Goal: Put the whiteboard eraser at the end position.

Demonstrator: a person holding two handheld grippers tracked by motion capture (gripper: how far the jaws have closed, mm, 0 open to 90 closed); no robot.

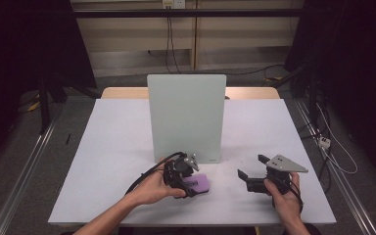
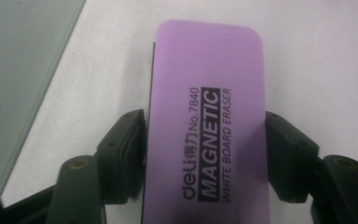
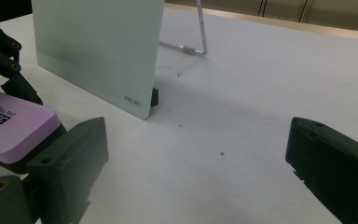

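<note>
Two jaws of your left gripper [image 2: 205, 163] stand just off the eraser [image 2: 207, 126] lying beside the board [image 1: 186, 117]; your right gripper [image 1: 252, 172] gapes empty.

High view sits above the near edge, looking forward and down over the whole table [image 1: 127, 147]. Left gripper view looks nearly straight down, super close on the purple eraser [image 2: 207, 121]. Right gripper view runs low across the tabletop (eraser [image 3: 14, 128] and whiteboard [image 3: 98, 46] are shared).

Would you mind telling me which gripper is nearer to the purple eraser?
Left. The left gripper has its jaws on either side of the purple eraser; the right gripper is off to its right, jaws open.
</note>
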